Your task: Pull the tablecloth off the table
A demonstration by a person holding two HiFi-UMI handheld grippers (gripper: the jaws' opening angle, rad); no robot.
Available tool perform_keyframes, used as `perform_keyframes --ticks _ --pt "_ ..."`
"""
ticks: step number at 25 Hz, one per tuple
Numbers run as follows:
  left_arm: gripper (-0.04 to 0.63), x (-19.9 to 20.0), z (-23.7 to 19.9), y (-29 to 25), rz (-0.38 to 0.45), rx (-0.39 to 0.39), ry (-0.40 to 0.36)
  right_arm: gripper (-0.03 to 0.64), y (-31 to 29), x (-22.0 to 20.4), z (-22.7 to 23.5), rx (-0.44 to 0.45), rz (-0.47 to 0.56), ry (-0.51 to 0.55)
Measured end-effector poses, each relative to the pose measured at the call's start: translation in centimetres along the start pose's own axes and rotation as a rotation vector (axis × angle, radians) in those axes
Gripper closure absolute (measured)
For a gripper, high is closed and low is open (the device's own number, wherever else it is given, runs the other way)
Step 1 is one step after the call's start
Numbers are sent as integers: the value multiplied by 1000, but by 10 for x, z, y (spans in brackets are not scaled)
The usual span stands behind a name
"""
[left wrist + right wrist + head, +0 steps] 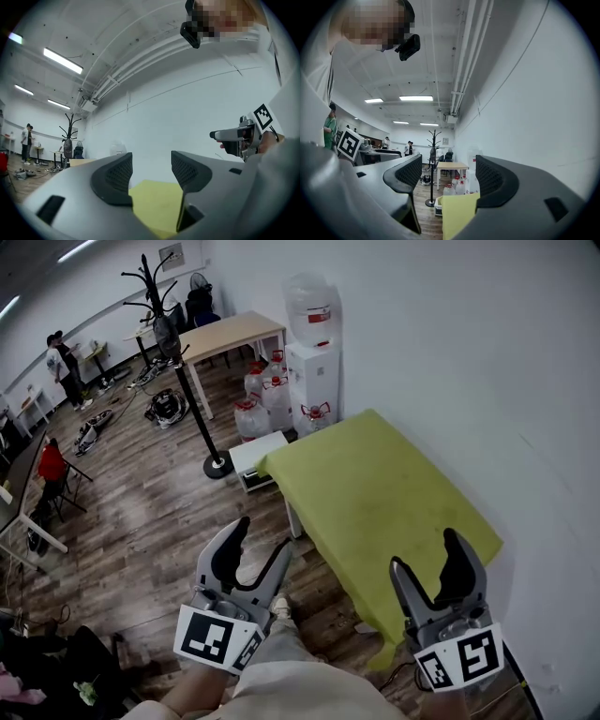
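1. The left gripper [262, 536] is held over the wooden floor [141, 512], its jaws spread wide with nothing between them.
2. The right gripper [427, 554] hovers by the near end of the surface, its jaws likewise apart and empty.
3. The yellow-green tablecloth [375, 484] lies spread over the surface against the white wall [469, 352], with its near corner hanging down.
4. Beyond it stand a water dispenser [312, 357] and a coat stand [186, 381].

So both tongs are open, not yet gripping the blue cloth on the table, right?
Not blue: the head view shows that the cloth is yellow-green. The left tongs and right tongs are indeed open and not gripping it.
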State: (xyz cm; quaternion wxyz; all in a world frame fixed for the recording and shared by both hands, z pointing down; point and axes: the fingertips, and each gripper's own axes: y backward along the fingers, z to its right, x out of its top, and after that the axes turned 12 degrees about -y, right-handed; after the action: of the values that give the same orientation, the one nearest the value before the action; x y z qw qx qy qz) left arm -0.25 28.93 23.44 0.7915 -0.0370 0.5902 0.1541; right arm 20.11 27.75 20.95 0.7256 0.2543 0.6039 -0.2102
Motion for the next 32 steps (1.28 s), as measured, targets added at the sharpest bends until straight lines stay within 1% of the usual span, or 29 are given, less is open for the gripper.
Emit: perform_keyframes --ticks 5,9,12,16,22,28,32 --pt "318 -19 -12 -15 0 15 11 255 -27 -21 9 5 -28 2" --pt "316 -41 -24 -37 -21 -1 18 255 -53 -32 18 13 -27 -13" --pt "310 -54 -40 -54 -16 -3 35 255 -75 -34 21 29 -1 -43" --pt "308 -75 -70 -84 -26 -8 49 255 -119 -48 28 16 -33 -28" --pt "304 -105 -119 -142 -66 -58 59 255 -200 -61 39 -5 -80 -33" --pt "293 -147 -170 -219 -113 -148 53 252 -296 -79 63 -52 -127 -26" --pt "277 -176 -197 -274 -138 -201 48 245 -354 -97 86 -95 -182 -12"
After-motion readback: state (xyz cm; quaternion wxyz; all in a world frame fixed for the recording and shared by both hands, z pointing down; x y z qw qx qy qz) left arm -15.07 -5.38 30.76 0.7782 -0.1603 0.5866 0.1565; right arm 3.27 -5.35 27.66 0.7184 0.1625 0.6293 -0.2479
